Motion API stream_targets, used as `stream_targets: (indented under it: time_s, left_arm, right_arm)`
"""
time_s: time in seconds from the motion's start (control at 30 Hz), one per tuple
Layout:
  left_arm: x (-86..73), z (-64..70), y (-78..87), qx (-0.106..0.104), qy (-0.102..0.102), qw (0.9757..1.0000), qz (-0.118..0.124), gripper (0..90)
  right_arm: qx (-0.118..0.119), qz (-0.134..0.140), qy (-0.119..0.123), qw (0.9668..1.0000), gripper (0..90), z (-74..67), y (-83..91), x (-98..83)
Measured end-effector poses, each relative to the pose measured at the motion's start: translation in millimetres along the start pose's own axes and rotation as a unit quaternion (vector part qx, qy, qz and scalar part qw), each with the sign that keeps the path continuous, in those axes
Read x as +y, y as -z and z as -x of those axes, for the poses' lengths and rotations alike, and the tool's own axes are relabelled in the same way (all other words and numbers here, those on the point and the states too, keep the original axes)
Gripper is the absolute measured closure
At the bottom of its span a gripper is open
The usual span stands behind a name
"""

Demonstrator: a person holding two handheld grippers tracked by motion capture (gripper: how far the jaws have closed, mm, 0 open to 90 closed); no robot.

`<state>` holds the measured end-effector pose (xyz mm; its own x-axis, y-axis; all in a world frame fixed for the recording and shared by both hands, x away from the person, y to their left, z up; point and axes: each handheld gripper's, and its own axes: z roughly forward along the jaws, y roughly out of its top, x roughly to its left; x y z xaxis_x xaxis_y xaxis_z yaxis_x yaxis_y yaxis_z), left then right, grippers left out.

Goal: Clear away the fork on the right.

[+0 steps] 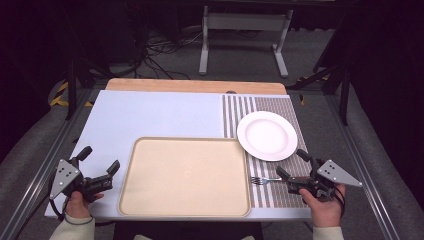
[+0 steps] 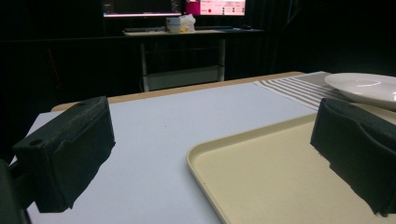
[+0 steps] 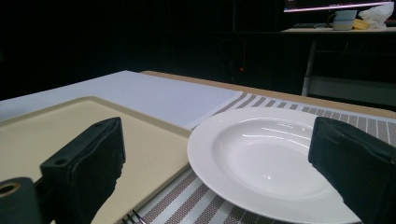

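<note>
Bare tabletop flanks the tray; both grippers' fingers are spread, right near the fork.

On your right a striped mat lies on the white board that covers your table. The table's wooden edge shows along the far side. Beyond it you have a white-legged desk, with cables tangled on the floor to its left. Lit monitors stand on the desk.
</note>
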<state>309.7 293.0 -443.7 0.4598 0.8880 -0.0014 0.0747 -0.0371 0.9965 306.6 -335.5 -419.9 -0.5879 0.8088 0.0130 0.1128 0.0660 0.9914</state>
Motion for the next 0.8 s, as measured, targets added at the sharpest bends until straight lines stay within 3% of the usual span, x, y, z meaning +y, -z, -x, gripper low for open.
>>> stream_targets:
  time_s: [0.8]
  left_arm:
    - [0.5,0.8,1.0,0.0,-0.004,1.0,0.001,0.0]
  right_arm:
    - [0.007,-0.003,-0.003,1.0,4.5,-2.6,-3.5,-2.4]
